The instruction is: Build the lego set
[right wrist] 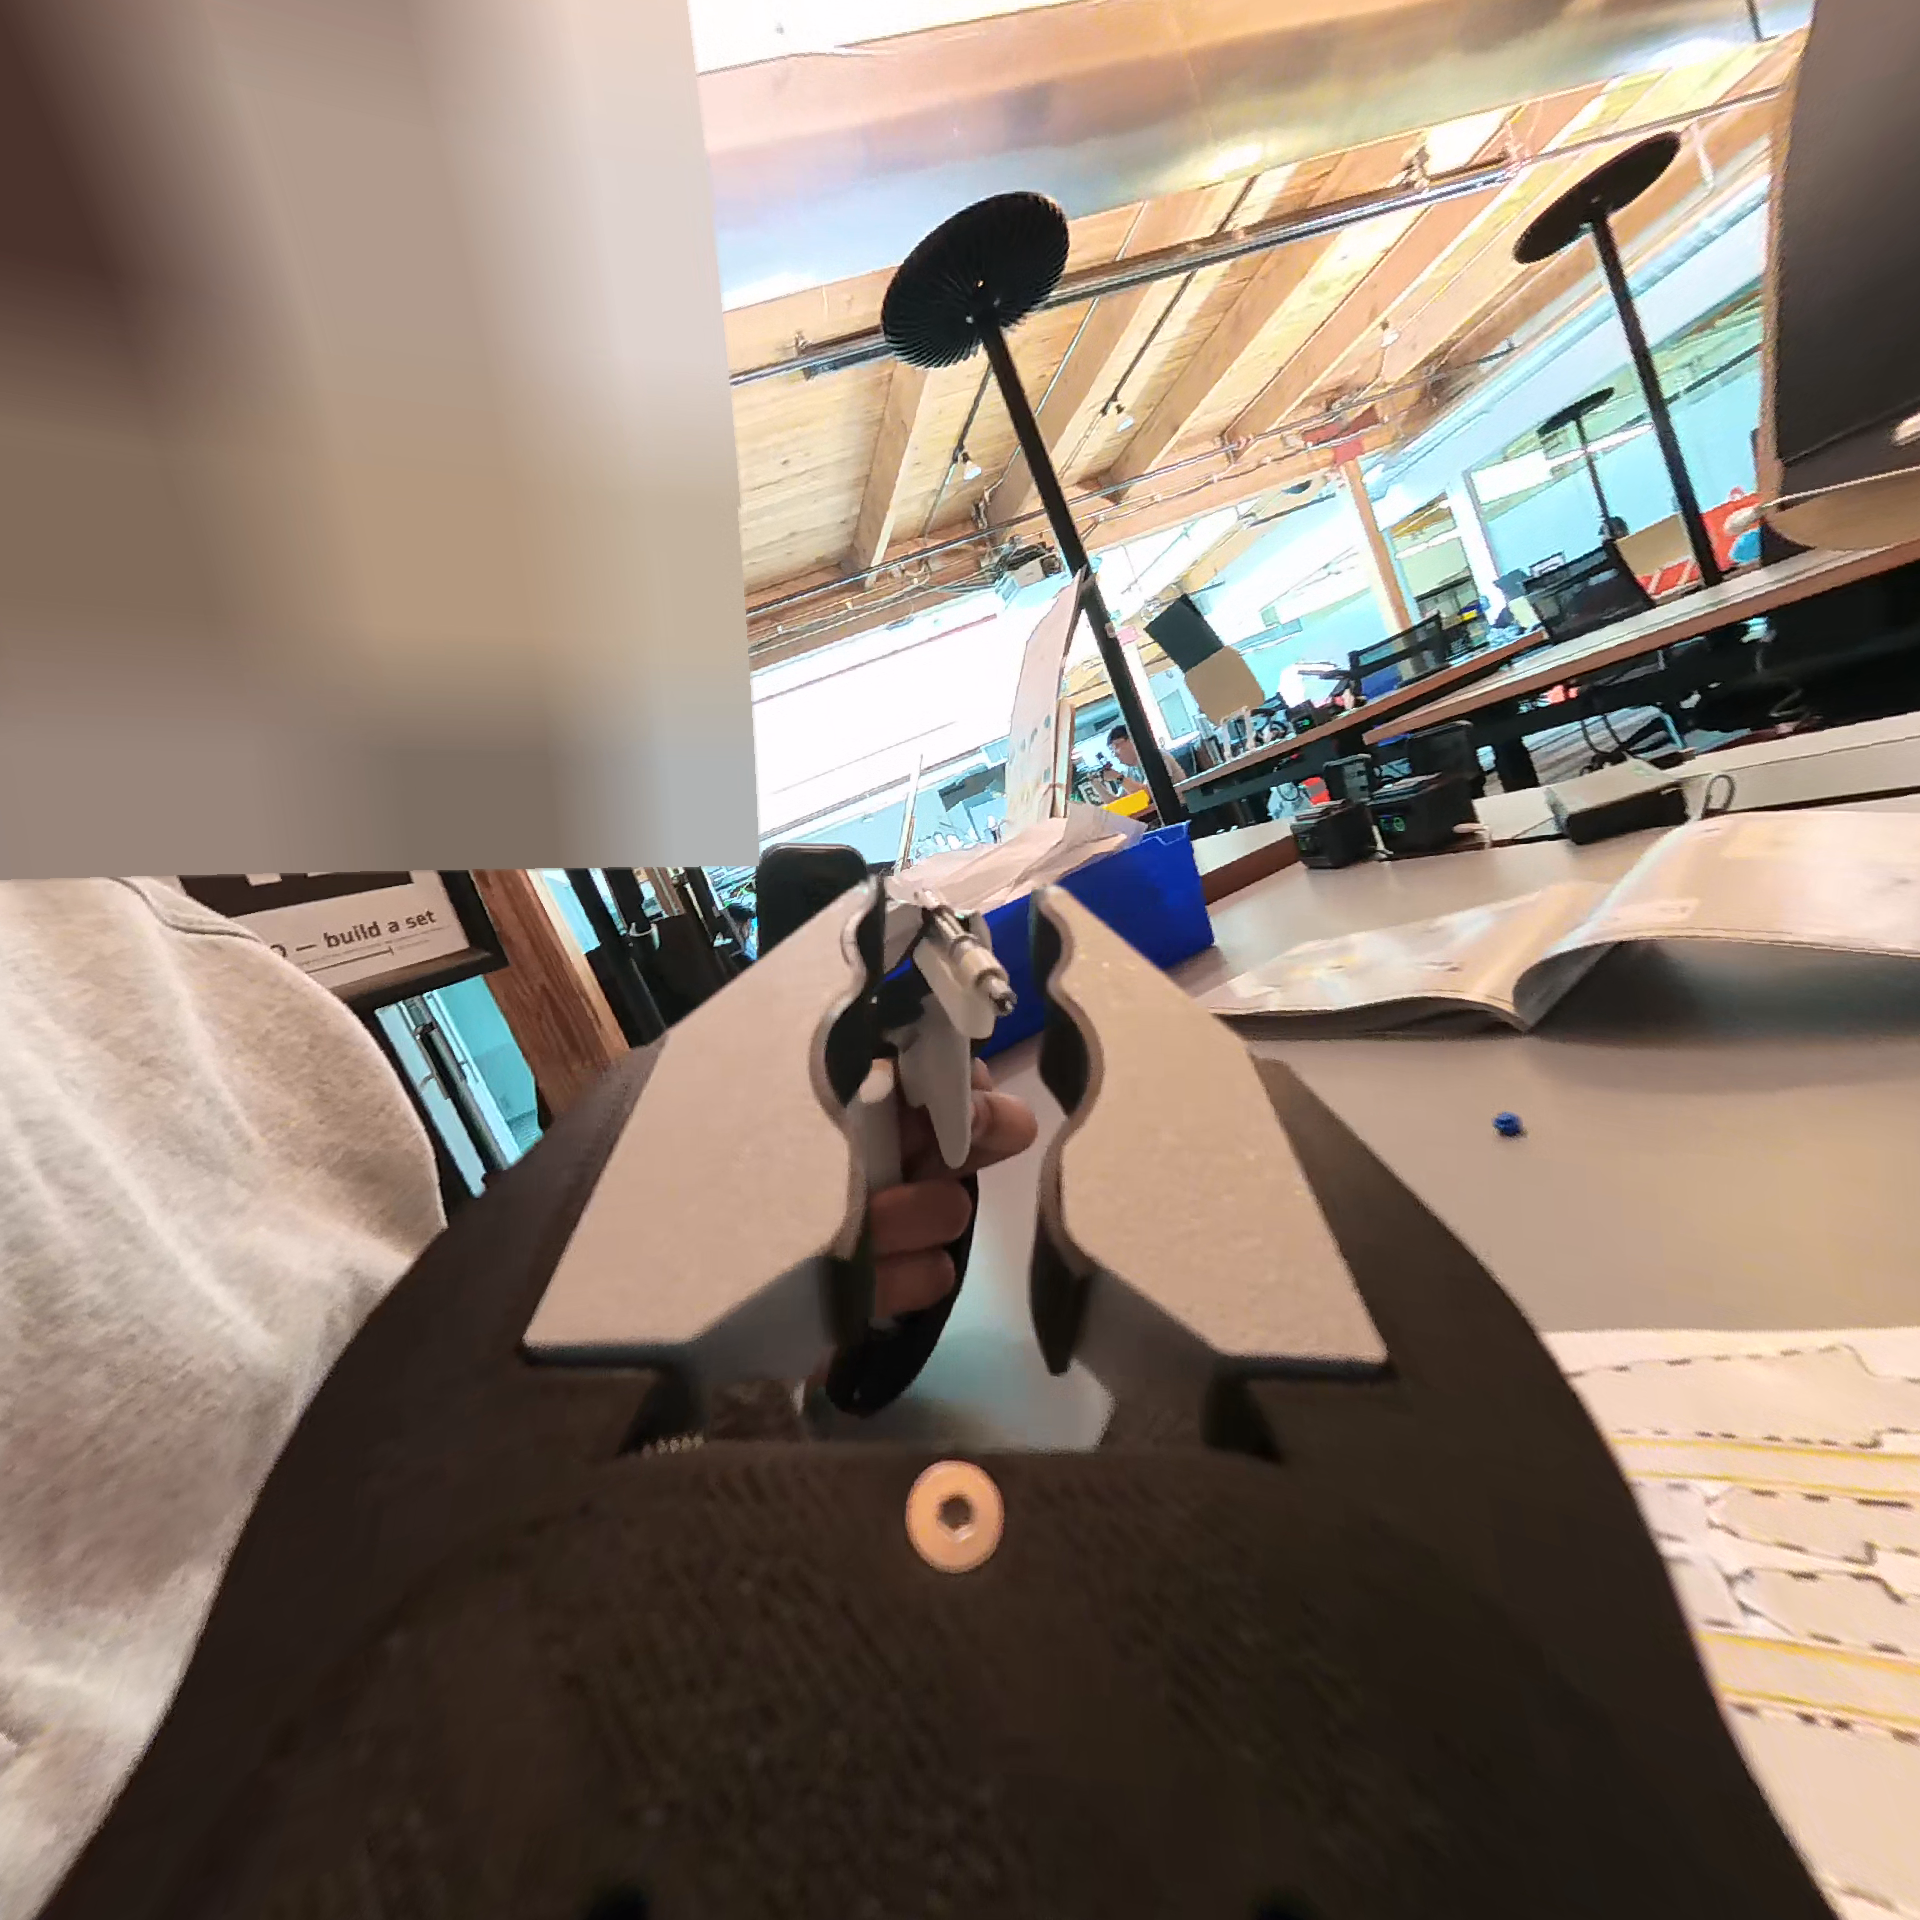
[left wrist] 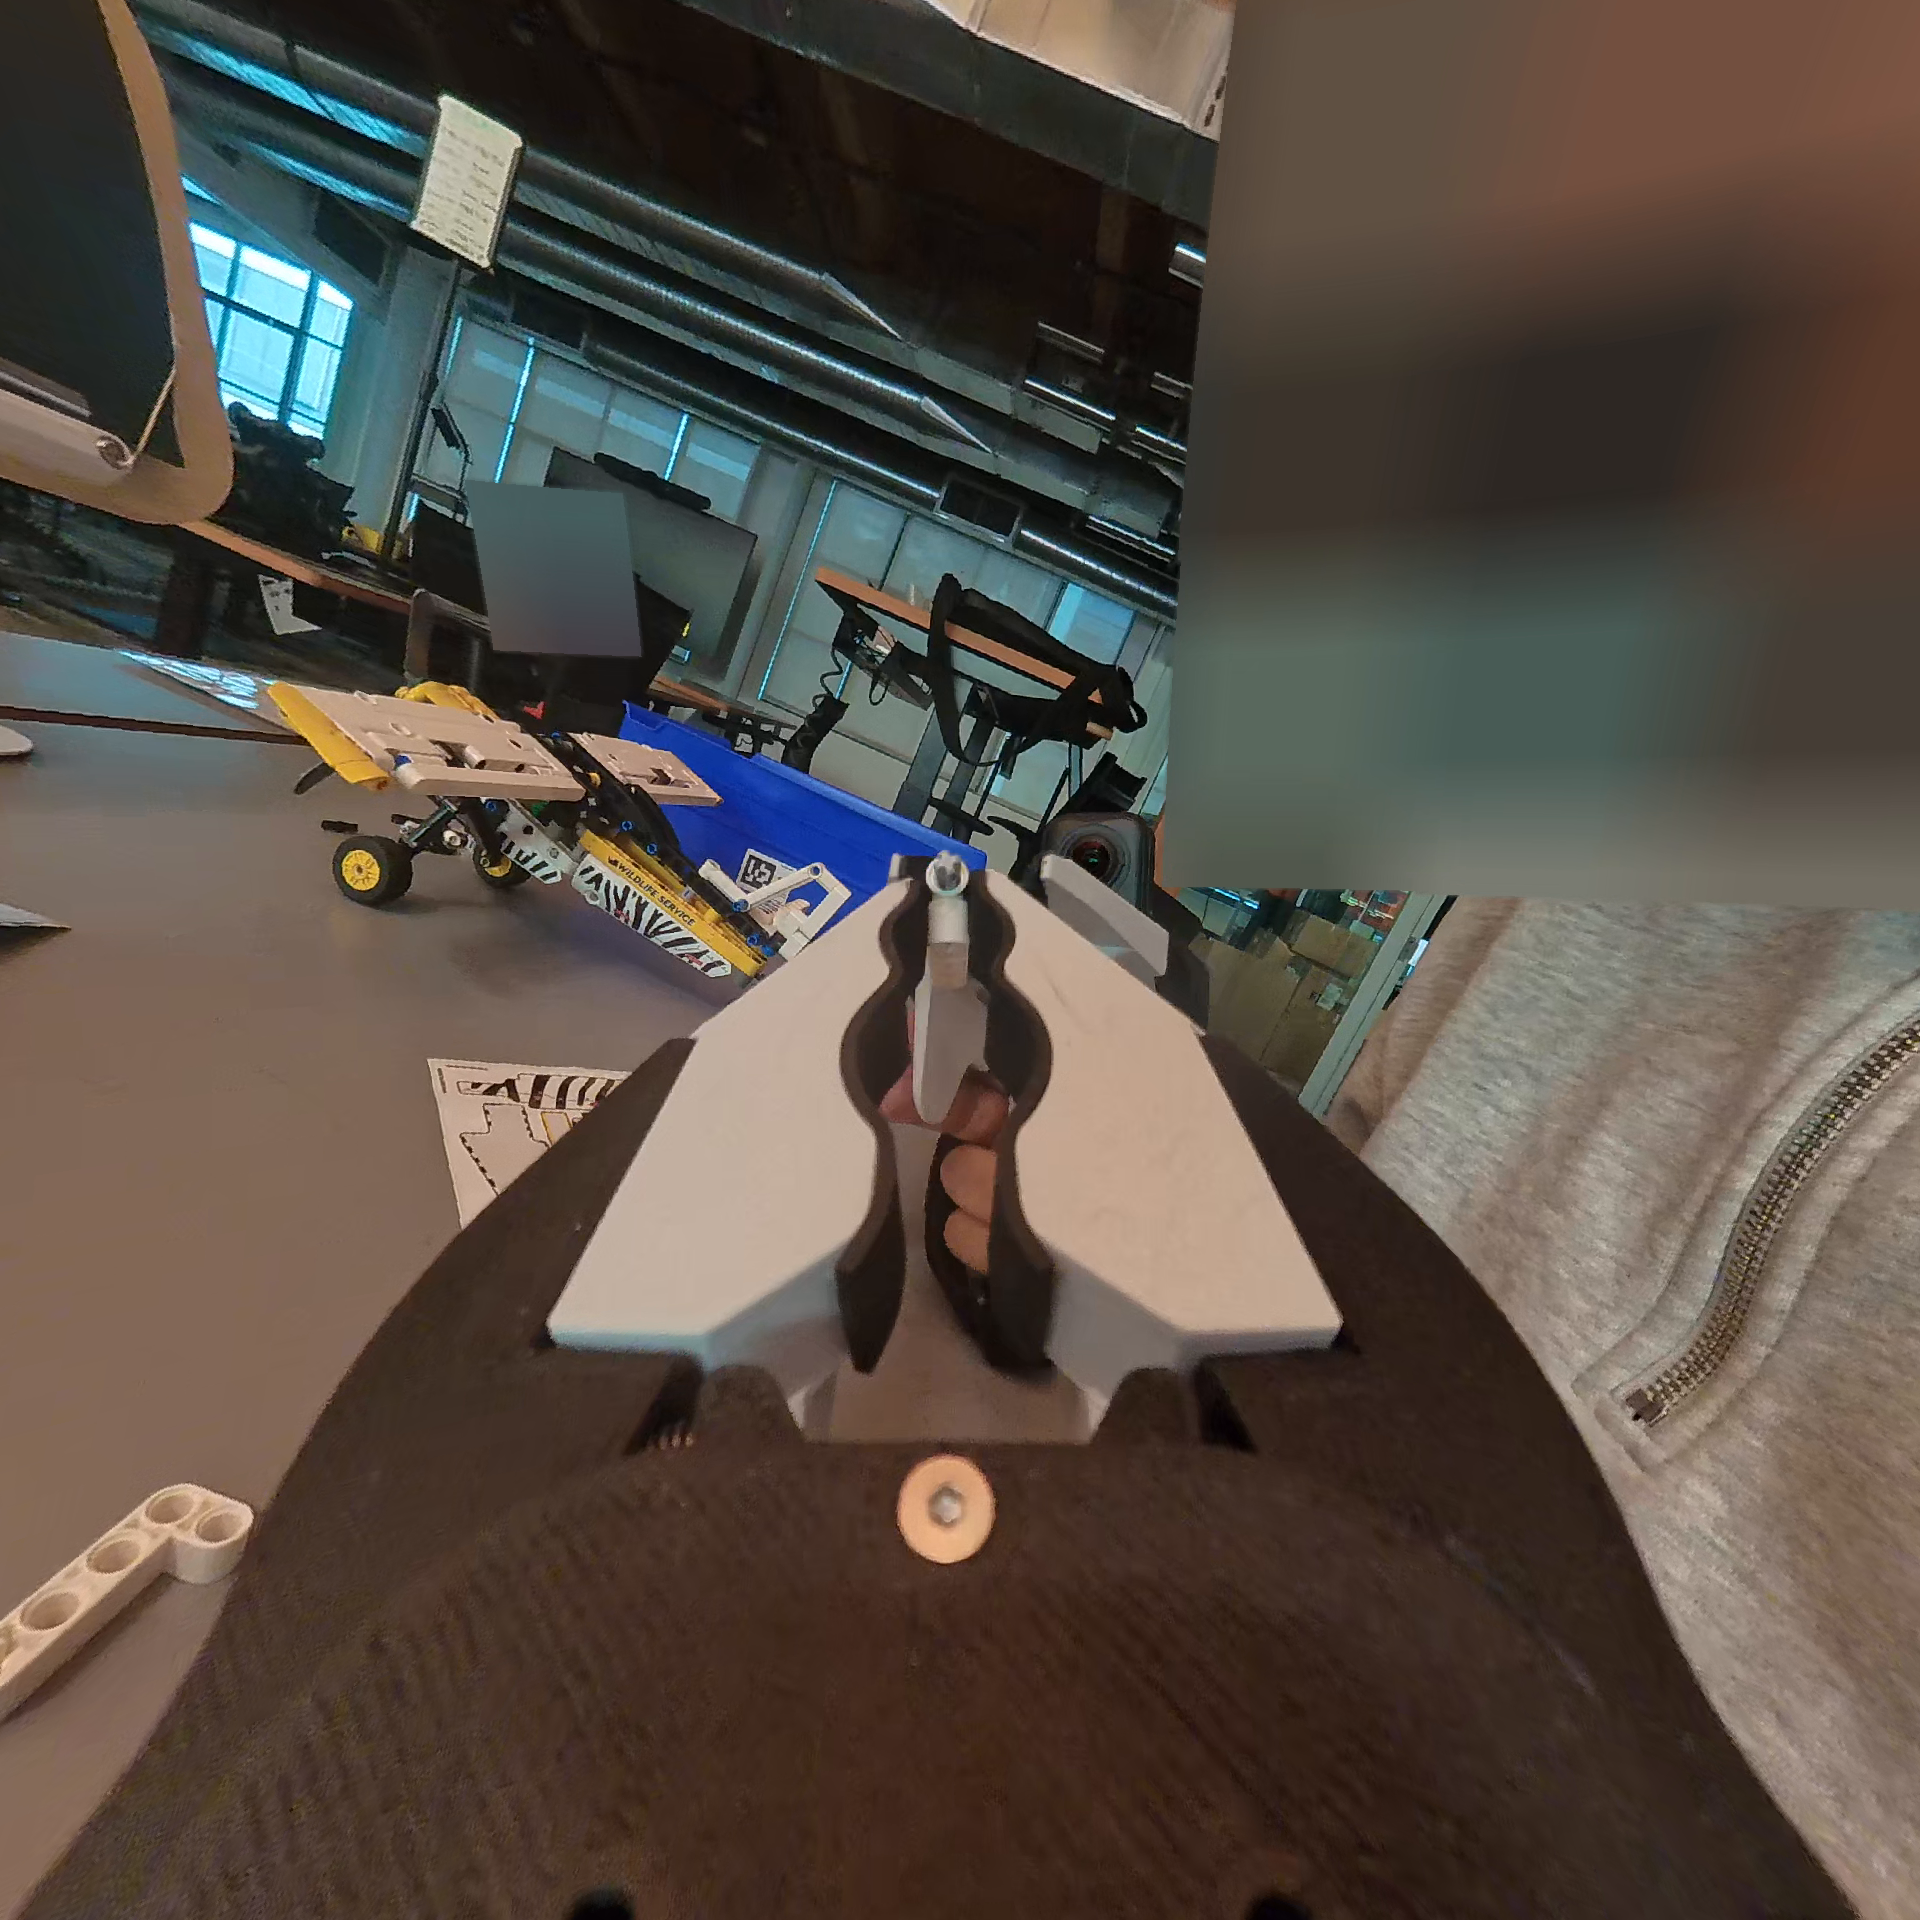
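Observation:
My left gripper (left wrist: 948, 883) is shut on a small lego piece (left wrist: 948, 925), a white stub with a grey blade-like part hanging below it. It holds the piece in the air, tip to tip with my right gripper. My right gripper (right wrist: 961, 914) is open. The same piece (right wrist: 961, 971) lies between its jaws, close to the left one, and I cannot tell if it touches. The half-built yellow, white and zebra-striped lego plane (left wrist: 540, 821) stands on the grey table (left wrist: 208, 1039), to the left beyond my left gripper.
A blue bin (left wrist: 790, 821) stands behind the plane and also shows in the right wrist view (right wrist: 1122, 914). A sticker sheet (left wrist: 520, 1122) and a white L-shaped beam (left wrist: 114, 1569) lie at left. An open booklet (right wrist: 1558, 935), a small blue pin (right wrist: 1503, 1123) and printed paper (right wrist: 1766, 1507) lie at right. A person's grey zip sweater (left wrist: 1662, 1247) is close.

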Demonstrator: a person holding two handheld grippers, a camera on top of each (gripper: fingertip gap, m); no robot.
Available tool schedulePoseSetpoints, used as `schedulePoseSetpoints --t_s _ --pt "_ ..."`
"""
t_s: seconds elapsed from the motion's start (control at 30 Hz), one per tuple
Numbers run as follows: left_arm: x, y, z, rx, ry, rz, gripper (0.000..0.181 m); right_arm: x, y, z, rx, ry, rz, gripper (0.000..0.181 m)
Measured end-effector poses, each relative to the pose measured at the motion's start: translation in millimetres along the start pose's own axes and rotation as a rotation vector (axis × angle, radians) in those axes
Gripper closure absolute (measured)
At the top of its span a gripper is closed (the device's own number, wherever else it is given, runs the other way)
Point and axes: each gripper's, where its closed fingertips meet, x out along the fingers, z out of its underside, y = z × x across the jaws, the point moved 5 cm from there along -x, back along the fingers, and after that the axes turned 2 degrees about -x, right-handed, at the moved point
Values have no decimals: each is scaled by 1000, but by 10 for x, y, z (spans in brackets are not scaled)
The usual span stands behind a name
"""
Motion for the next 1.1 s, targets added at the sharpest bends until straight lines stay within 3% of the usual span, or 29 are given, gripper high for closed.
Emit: schedulePoseSetpoints --t_s 0.3,0.43,0.63,1.1 --pt "6 79 -27 -8 21 67 175 33 -17 45 73 -20 -46 152" --pt "14 86 -27 -6 23 65 175 78 -76 104 102 -63 -99 155" --pt "16 95 -22 -16 21 79 175 77 -92 112 96 -76 -118 176" --pt "12 100 -22 -18 21 87 175 75 -103 101 95 -79 -123 177"
